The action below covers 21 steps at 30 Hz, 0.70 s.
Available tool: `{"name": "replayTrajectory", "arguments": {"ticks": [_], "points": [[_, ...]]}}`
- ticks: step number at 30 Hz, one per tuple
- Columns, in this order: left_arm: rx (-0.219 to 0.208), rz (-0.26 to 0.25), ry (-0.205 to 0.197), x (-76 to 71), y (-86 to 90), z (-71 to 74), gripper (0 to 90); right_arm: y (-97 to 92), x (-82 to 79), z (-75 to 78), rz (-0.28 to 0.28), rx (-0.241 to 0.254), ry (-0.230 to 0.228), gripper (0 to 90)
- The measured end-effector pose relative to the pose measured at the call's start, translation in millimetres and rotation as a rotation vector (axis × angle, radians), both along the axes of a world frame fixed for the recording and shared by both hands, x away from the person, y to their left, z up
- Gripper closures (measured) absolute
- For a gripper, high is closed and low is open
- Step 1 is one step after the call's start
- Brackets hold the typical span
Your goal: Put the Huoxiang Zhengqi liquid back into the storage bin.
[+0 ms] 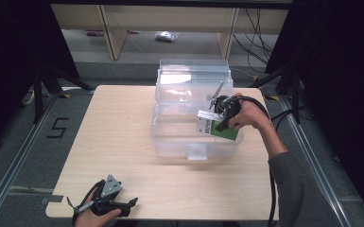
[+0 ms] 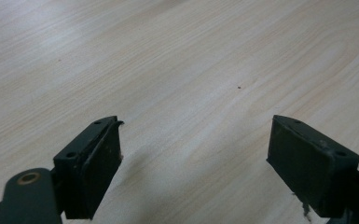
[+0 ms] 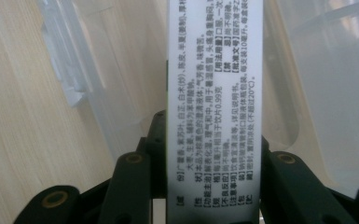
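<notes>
Carton (image 3: 214, 116), a light, stiff, crushable white-and-green box, sits clamped across its narrow printed side in the right gripper (image 3: 214, 186) above the open clear bin (image 1: 170, 142), while the left gripper (image 2: 193, 168) rests on the table (image 2: 168, 56), jaws apart.

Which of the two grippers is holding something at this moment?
The right gripper, over the clear plastic bin, is clamped on a green-and-white printed box. The left gripper sits open near the table's near edge with nothing between its jaws.
</notes>
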<state>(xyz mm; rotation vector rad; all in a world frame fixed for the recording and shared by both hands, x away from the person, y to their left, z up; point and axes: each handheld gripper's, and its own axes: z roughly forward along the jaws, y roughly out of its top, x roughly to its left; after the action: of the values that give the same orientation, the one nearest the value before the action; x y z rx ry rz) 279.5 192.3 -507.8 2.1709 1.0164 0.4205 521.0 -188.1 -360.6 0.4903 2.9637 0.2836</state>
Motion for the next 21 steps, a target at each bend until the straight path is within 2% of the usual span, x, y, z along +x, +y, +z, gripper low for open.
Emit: {"name": "replayTrajectory", "arguments": {"ticks": [1,4,5,6,7,8,9,12,14,16,17,21], "points": [[0.001,-0.001,-0.001,0.1,0.1,0.2,16.7,-0.2,-1.3,-2.9,-0.036,-0.002,0.012,65.2],[0.001,-0.001,-0.001,-0.1,0.0,0.1,16.7,-1.1,0.6,-6.6,-0.021,0.021,0.023,65.2],[0.001,0.000,-0.001,0.0,-0.1,0.1,16.7,-2.4,2.3,-7.4,-0.006,-0.001,0.010,65.2],[0.001,0.000,-0.001,0.0,-0.1,0.1,16.7,-2.4,2.3,-7.4,-0.006,-0.001,0.010,65.2],[0.001,-0.002,-0.001,0.0,-0.2,0.0,16.7,-1.6,0.9,-8.3,-0.033,0.013,0.025,65.1],[0.002,-0.005,0.000,0.0,-0.2,-0.1,16.7,-3.1,2.9,-8.9,-0.018,-0.005,0.012,65.2],[0.002,-0.005,0.001,0.1,-0.3,-0.3,16.7,-3.1,3.1,-10.0,-0.025,-0.007,0.018,65.1],[0.007,-0.003,-0.003,0.7,-0.7,-1.1,16.7,-4.4,3.8,-15.1,-0.028,0.041,0.039,65.1],[-0.003,0.004,-0.005,0.2,-1.3,-1.4,16.7,-5.7,4.8,-18.5,-0.026,0.038,0.044,65.1],[0.008,-0.001,-0.002,0.8,-0.1,-0.8,16.7,-6.9,5.1,-21.0,-0.032,0.038,0.046,65.1],[0.008,-0.002,-0.003,0.9,-0.4,-1.2,16.7,-9.1,8.5,-22.8,0.009,0.032,0.018,65.1],[0.008,-0.003,-0.002,0.9,-0.8,-1.5,16.7,-8.3,7.7,-24.9,0.016,0.036,0.029,65.0]]}}
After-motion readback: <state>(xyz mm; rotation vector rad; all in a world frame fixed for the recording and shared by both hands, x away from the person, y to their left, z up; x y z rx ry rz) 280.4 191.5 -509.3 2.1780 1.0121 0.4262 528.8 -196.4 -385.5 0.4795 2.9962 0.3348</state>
